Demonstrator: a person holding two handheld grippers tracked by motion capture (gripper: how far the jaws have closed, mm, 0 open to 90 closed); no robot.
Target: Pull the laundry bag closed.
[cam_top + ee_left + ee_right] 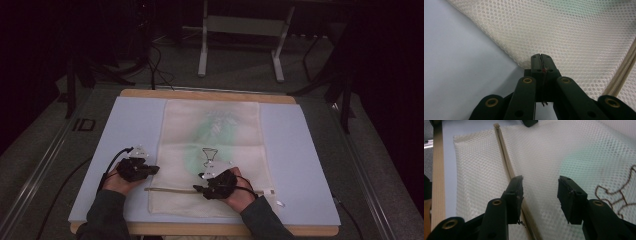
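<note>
Mesh bag (210, 155) on pale board (300, 150); left gripper (541, 58) jaws closed, right gripper (540, 187) jaws apart.

The right gripper (540, 195) is hanging over a cream mesh bag (479, 170) with its jaws standing wide apart, the left jaw sitting just above the bag's zipper (505, 157), which is running from the top of the view down between the jaws' bases. The bag is lying on a pale blue mat (449, 157) bordered by a wooden edge (437, 182) at the left. Something green (574, 162) is showing faintly through the mesh, beside a brown outline drawing (616, 192) at the right.
</note>
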